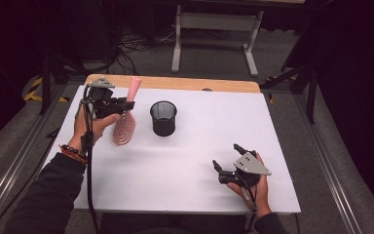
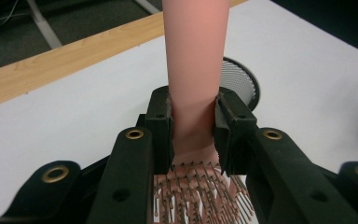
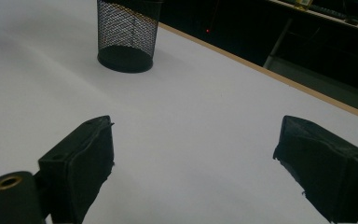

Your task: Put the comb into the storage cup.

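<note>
My left tongs (image 1: pixel 126 104) are clamped on the handle of the pink hairbrush (image 1: pixel 125 124), just above the bristle head. I hold it off the white bench (image 1: pixel 199 146) at the far left, handle pointing up and away, bristle head hanging toward me. The black mesh cup (image 1: pixel 163 118) stands upright just to the right of the brush, apart from it. My right tongs (image 1: pixel 226 156) gape wide and empty over the near right of the bench.

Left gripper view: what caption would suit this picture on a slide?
The left gripper clamps a pink hairbrush by its handle, bristles toward the camera, with a black mesh cup behind on the white table.
</note>
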`<state>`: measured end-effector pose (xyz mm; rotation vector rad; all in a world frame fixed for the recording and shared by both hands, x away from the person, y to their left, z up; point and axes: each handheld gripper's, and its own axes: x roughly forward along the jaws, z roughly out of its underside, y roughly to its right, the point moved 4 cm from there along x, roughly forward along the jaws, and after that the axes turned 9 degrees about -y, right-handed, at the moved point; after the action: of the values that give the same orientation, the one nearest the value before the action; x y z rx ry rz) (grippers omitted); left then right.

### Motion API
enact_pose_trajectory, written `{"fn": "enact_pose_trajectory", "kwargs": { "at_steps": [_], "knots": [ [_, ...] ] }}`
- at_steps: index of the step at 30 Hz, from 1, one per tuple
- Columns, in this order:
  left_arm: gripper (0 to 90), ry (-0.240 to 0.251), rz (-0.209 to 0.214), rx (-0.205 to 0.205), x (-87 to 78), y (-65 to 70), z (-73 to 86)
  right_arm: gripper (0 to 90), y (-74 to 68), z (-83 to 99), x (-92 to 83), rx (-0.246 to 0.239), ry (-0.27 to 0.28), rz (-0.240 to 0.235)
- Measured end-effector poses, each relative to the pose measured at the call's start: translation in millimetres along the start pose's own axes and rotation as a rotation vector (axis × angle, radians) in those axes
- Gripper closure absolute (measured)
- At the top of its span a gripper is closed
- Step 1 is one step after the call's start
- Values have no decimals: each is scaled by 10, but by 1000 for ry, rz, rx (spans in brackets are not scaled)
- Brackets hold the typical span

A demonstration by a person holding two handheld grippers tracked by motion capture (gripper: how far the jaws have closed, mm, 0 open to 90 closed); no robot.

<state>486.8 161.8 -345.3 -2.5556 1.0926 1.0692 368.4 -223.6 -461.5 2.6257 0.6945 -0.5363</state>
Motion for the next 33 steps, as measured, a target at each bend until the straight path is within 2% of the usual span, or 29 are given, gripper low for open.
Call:
{"fn": "enact_pose_trajectory", "kwargs": {
  "at_steps": [3,8,11,13,16,17,18,22,23,25,33],
  "knots": [
    [702,9,0,21,-8,66,-24,115,-6,-48,10,30,15,-17],
    [702,23,27,45,27,186,-22,115,-36,-147,18,41,62,-15],
    [702,26,31,54,35,226,-32,115,-52,-216,17,54,84,-33],
    [702,28,32,85,56,290,-51,112,-94,-322,61,62,104,-51],
    [702,43,49,87,62,341,-43,97,-126,-386,105,74,111,-55],
    [701,47,68,77,75,377,-37,98,-161,-465,141,109,125,-77],
    [702,55,69,84,83,389,-42,98,-174,-494,148,118,133,-93],
    [701,55,69,98,88,450,-59,95,-255,-652,163,128,173,-149],
    [701,62,77,98,84,465,-63,95,-255,-652,163,128,173,-149],
    [701,67,73,108,83,503,-58,92,-348,-769,125,111,236,-230],
    [701,72,97,110,115,602,-50,106,-532,-950,159,97,200,-285]
  ]
}}
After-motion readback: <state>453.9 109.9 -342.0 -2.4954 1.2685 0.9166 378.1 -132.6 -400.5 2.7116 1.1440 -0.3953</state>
